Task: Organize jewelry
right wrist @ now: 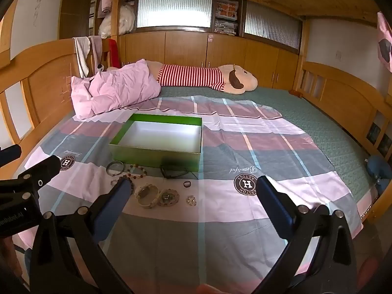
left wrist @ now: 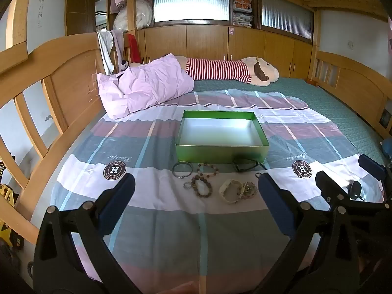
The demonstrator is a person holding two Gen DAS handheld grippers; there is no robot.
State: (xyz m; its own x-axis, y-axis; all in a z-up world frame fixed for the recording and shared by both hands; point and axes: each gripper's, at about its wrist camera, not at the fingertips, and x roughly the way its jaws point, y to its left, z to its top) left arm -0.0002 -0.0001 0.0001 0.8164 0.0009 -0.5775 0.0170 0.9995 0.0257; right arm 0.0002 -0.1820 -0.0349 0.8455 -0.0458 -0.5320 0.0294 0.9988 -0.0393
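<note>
Both grippers hung above the near part of a bed, each with its two blue-padded fingers spread wide and nothing between them. The left gripper pointed down toward a loose cluster of jewelry on the checked bedsheet, and the right gripper hovered just beside it, aimed slightly to the right of the same cluster. Nearest the fingers lay a cream bangle touching a small beaded piece, and to their left a brown bead bracelet. Just behind those were a grey metal bangle, a bracelet of mixed-colour beads and a dark cord piece that rested against the front wall of the box. From the right wrist view, a small dark ring and a small clear trinket also lay apart on the right of the cluster. Behind the jewelry stood an open green box with a pale silvery inside; it held nothing. Farther back, a crumpled pink pillow lay at the left by the wooden headboard, and a long plush toy in a red-and-white striped shirt stretched across the far edge of the green mattress. Nothing stood between the grippers and the jewelry.
</note>
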